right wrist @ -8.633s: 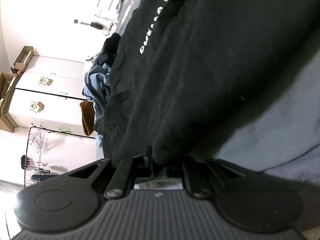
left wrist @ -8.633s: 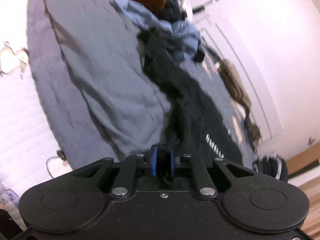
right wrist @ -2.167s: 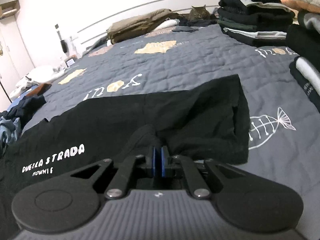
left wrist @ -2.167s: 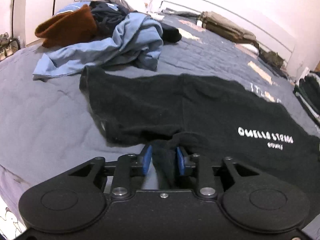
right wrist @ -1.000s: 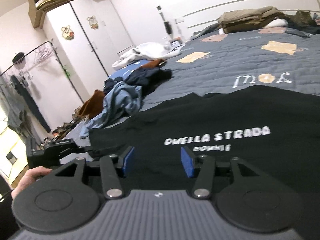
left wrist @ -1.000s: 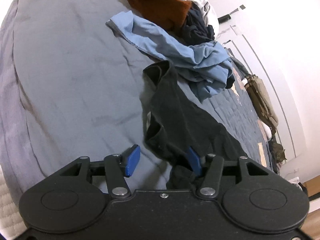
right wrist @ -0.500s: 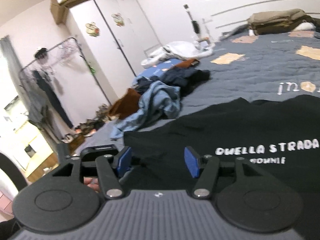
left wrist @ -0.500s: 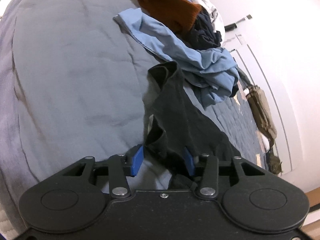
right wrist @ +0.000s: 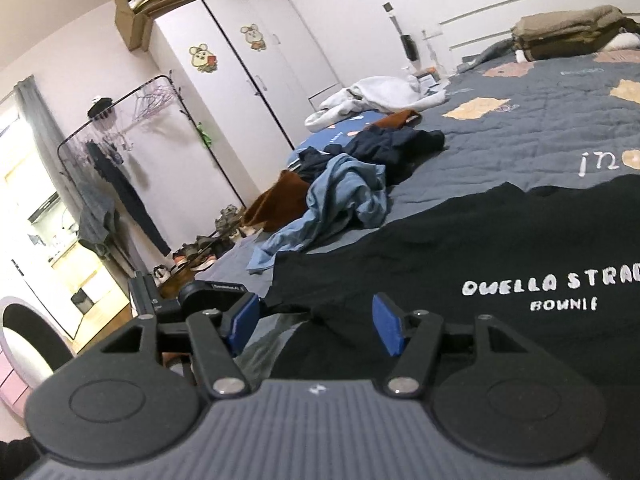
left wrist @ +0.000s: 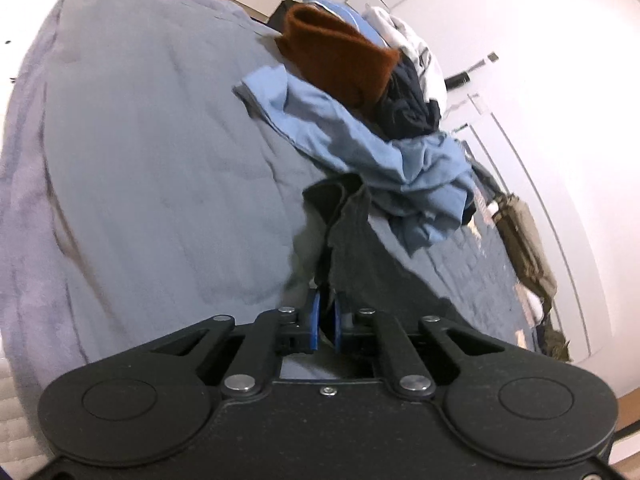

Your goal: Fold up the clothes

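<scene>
A black t-shirt (right wrist: 460, 248) with white lettering lies spread on the grey quilted bed (right wrist: 532, 128). In the left wrist view its sleeve edge (left wrist: 352, 232) rises from the bed into my left gripper (left wrist: 326, 312), which is shut on the fabric between the blue pads. My right gripper (right wrist: 316, 322) hovers open just above the shirt's near edge, with nothing between its blue pads (right wrist: 386, 322). The left gripper (right wrist: 208, 296) also shows in the right wrist view, at the shirt's left edge.
A heap of unfolded clothes lies beyond the shirt: a light blue garment (left wrist: 360, 140), a rust-brown one (left wrist: 340, 60), dark and white pieces. Folded olive clothes (right wrist: 572, 32) sit at the headboard. A wardrobe (right wrist: 248, 80) and a clothes rack (right wrist: 120, 152) stand past the bed's left side.
My left gripper has shut on the black shirt's sleeve edge, which it straddled open half a second ago. The right gripper stays open and has swung slightly left.
</scene>
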Demonstrator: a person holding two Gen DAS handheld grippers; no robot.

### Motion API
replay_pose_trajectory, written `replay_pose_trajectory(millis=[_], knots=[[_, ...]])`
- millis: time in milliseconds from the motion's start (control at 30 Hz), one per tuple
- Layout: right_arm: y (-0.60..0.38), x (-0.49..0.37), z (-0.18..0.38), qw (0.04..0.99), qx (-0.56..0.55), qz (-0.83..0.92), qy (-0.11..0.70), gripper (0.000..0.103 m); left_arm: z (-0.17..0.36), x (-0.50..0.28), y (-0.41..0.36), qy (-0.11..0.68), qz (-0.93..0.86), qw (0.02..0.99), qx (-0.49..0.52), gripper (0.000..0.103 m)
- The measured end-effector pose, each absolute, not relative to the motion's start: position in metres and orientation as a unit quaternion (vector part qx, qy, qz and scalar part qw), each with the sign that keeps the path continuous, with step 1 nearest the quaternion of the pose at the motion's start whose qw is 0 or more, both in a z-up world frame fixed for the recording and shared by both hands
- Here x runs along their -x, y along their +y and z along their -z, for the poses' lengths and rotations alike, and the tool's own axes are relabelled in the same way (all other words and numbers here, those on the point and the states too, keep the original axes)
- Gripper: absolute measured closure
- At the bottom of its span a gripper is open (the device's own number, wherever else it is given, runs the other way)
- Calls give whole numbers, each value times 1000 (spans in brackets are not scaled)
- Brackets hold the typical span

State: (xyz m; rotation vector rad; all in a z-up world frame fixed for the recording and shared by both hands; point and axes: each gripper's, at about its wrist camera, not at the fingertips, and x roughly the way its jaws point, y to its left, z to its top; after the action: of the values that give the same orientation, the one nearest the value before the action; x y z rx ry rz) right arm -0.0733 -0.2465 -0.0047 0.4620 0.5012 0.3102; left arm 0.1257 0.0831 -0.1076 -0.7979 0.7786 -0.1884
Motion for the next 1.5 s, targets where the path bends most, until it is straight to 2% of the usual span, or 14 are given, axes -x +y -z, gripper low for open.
replay_pose_trajectory(millis=[333, 400, 433, 467, 733, 1033, 1333, 1400, 1433, 1500], knots=[[-248, 74, 5, 930, -228, -144, 248, 40, 113, -124, 91, 381, 83, 827, 406, 95], [-247, 74, 6, 930, -229, -143, 250, 40, 115, -124, 92, 386, 82, 822, 412, 85], [-246, 74, 7, 930, -229, -144, 250, 40, 116, -124, 92, 388, 81, 819, 414, 67], [-245, 73, 6, 930, -227, -145, 250, 39, 116, -124, 93, 390, 80, 817, 417, 61], [-249, 73, 9, 930, -227, -138, 256, 39, 123, -120, 69, 409, 90, 814, 402, 60], [-257, 79, 13, 929, -231, -129, 260, 38, 126, -101, 66, 411, 65, 801, 429, 60], [-258, 81, 15, 927, -233, -131, 263, 38, 126, -123, 57, 399, 62, 811, 424, 63], [-260, 81, 15, 926, -235, -131, 264, 38, 122, -124, 53, 391, 59, 825, 404, 73], [-261, 81, 15, 926, -236, -130, 265, 37, 121, -125, 51, 388, 59, 832, 392, 84], [-263, 82, 16, 926, -237, -127, 266, 37, 118, -126, 48, 383, 59, 846, 366, 89]])
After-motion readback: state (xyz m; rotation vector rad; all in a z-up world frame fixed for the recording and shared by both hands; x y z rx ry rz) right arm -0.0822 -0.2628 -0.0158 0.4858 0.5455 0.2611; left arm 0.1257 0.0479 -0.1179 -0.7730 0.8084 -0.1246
